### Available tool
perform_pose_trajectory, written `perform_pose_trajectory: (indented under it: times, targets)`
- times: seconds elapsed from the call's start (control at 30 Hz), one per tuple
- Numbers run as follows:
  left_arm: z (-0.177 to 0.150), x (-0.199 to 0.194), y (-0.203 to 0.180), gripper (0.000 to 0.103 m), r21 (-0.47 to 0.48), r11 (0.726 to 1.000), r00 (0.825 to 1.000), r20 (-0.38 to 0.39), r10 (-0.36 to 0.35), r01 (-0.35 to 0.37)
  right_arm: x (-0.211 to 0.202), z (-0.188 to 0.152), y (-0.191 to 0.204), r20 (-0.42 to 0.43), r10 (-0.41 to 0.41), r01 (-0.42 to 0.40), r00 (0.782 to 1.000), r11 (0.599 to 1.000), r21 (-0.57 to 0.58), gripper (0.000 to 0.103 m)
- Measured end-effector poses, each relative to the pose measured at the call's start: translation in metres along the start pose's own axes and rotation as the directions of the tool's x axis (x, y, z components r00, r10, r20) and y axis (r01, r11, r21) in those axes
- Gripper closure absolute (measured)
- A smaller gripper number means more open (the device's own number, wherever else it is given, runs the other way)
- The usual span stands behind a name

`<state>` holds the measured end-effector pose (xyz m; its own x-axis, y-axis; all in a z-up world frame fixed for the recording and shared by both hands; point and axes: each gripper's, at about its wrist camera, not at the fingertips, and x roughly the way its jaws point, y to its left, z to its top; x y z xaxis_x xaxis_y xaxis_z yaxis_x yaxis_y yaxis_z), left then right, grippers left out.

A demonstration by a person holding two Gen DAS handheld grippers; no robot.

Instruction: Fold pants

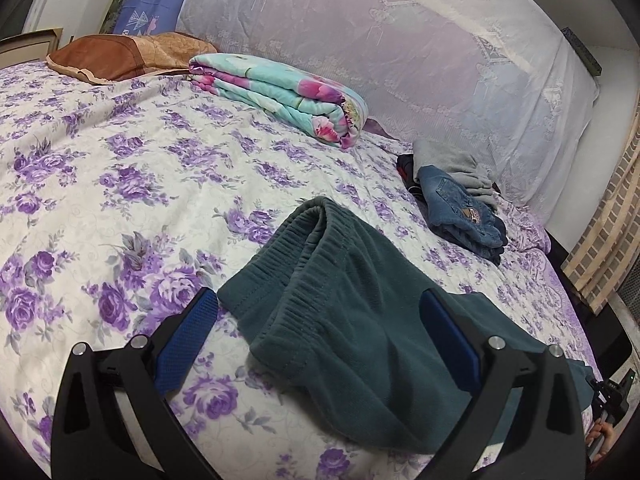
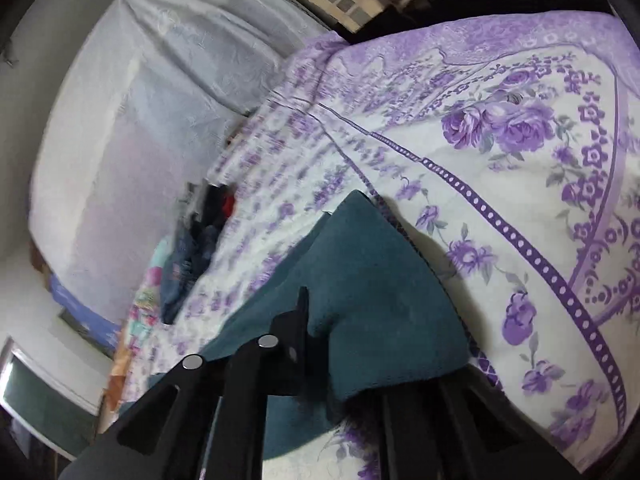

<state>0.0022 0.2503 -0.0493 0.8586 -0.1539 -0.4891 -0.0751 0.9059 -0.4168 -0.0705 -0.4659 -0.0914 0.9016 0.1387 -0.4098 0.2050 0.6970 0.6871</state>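
The left tongs (image 1: 320, 328) stand wide open, their blue-padded fingers (image 1: 188, 340) spread to either side of the teal pants (image 1: 340, 320) and gripping nothing; the right-hand finger lies over the cloth, while the left-hand one hangs above the bedspread (image 1: 120, 184). The right tongs (image 2: 320, 344) have teal cloth between their fingers, but the far finger is hidden under the fabric, so I cannot tell how tightly they have closed on it. The pants lie folded in a heap on the purple-flowered bedspread, elastic waistband (image 1: 308, 232) uppermost. Beyond them lie folded jeans (image 1: 460, 208) on a small clothes pile, and farther back a folded floral quilt (image 1: 280, 96) and a brown pillow (image 1: 124, 56).
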Motion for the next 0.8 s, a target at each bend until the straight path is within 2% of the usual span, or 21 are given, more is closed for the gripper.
perform_pose_trajectory:
  times: [0.17,0.3,0.43,0.53,0.63,0.73,0.8]
  targets:
    - [0.0,0.0,0.0,0.005,0.001,1.0,1.0,-0.001,0.002,-0.002,0.004,0.002,0.007,-0.01,-0.013,0.013,1.0,1.0,0.015,0.087]
    - [-0.001,-0.001,0.001,0.005,0.0,1.0,1.0,0.003,-0.003,0.003,0.006,0.003,0.008,-0.015,-0.013,0.014,1.0,1.0,0.011,0.092]
    - [-0.002,-0.001,0.002,0.005,0.001,1.0,1.0,0.001,0.0,0.0,-0.006,-0.001,0.015,0.034,0.011,-0.011,0.999,1.0,0.004,0.094]
    - [-0.002,-0.001,0.001,0.005,0.002,1.0,1.0,0.0,0.003,-0.003,-0.011,-0.003,0.045,0.056,0.011,-0.007,0.998,0.997,-0.077,0.094]
    - [-0.002,-0.001,0.001,0.005,0.0,1.0,1.0,0.003,0.0,0.0,-0.003,-0.01,0.095,0.016,0.048,-0.044,0.999,0.98,-0.192,0.094]
    - [-0.002,-0.001,0.001,0.005,0.0,1.0,1.0,0.004,-0.001,0.001,0.019,-0.034,0.163,-0.05,0.054,-0.069,0.997,0.922,-0.381,0.094]
    - [-0.002,-0.001,0.001,0.005,-0.001,1.0,1.0,0.005,-0.002,0.002,0.046,-0.071,0.221,-0.112,0.011,-0.073,0.994,0.819,-0.569,0.094]
